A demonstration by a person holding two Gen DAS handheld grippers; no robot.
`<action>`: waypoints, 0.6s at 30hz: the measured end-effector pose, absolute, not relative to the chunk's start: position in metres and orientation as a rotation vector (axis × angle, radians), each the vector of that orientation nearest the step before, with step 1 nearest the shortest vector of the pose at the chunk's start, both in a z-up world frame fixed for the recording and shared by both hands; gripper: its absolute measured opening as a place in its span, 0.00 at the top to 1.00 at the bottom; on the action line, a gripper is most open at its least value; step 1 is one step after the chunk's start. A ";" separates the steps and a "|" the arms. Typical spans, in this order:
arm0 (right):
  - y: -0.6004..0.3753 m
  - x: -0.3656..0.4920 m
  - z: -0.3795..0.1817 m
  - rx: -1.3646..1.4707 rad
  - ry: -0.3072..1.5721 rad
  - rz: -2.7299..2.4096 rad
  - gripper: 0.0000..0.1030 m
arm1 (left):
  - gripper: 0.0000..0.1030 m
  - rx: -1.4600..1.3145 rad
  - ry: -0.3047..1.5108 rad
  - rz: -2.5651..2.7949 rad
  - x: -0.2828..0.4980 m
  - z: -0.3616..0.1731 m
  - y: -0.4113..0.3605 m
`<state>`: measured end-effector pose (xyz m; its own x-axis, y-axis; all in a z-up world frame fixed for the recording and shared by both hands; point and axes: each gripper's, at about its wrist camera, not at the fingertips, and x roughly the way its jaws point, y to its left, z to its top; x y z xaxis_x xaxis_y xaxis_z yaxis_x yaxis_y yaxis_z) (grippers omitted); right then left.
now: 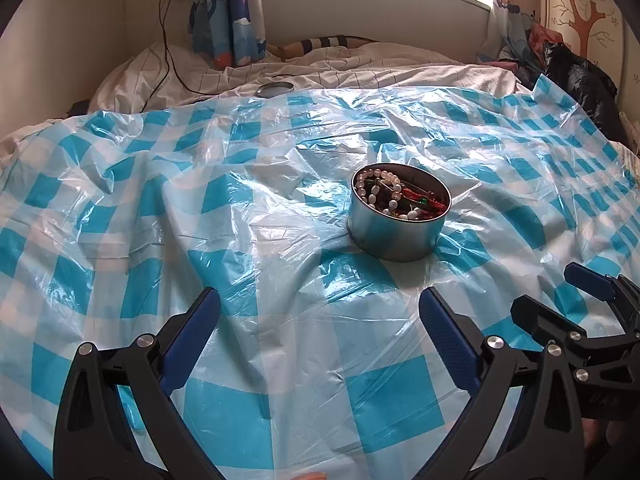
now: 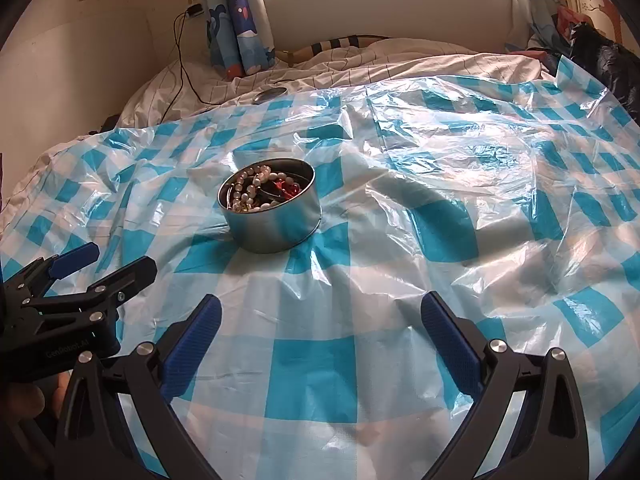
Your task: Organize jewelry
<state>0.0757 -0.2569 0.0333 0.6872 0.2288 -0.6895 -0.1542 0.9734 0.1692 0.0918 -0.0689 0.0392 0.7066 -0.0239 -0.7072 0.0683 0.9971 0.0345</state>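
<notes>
A round silver tin point(image 1: 394, 236) point(image 2: 276, 228) stands on the blue-and-white checked plastic sheet point(image 1: 240, 240) point(image 2: 400, 240). It holds a tangle of jewelry: white pearl strands point(image 1: 384, 192) point(image 2: 250, 190) and red beaded pieces point(image 1: 430, 198) point(image 2: 290, 190). My left gripper point(image 1: 320, 320) is open and empty, short of the tin and a little to its left. My right gripper point(image 2: 320, 320) is open and empty, short of the tin and to its right. Each gripper shows at the edge of the other's view, the right one point(image 1: 560, 300) and the left one point(image 2: 108, 264).
The tin's round lid point(image 1: 275, 89) point(image 2: 270, 94) lies on the white striped duvet beyond the sheet's far edge. A black cable point(image 1: 168, 52) hangs from a wall charger at the back left. A black bag point(image 1: 580, 80) sits at the back right.
</notes>
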 end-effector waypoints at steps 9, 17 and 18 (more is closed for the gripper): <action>-0.255 0.076 0.032 0.098 0.791 0.221 0.07 | 0.07 0.058 0.785 -0.051 0.092 0.040 -0.069; -0.254 0.076 0.031 0.094 0.794 0.224 0.07 | 0.07 0.059 0.786 -0.052 0.092 0.040 -0.068; -0.254 0.076 0.031 0.094 0.794 0.224 0.07 | 0.07 0.059 0.784 -0.051 0.091 0.040 -0.069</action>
<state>0.0759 -0.2538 0.0314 0.6788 0.2343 -0.6959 -0.1640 0.9722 0.1672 0.0912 -0.0688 0.0396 0.7067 -0.0240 -0.7071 0.0682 0.9971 0.0343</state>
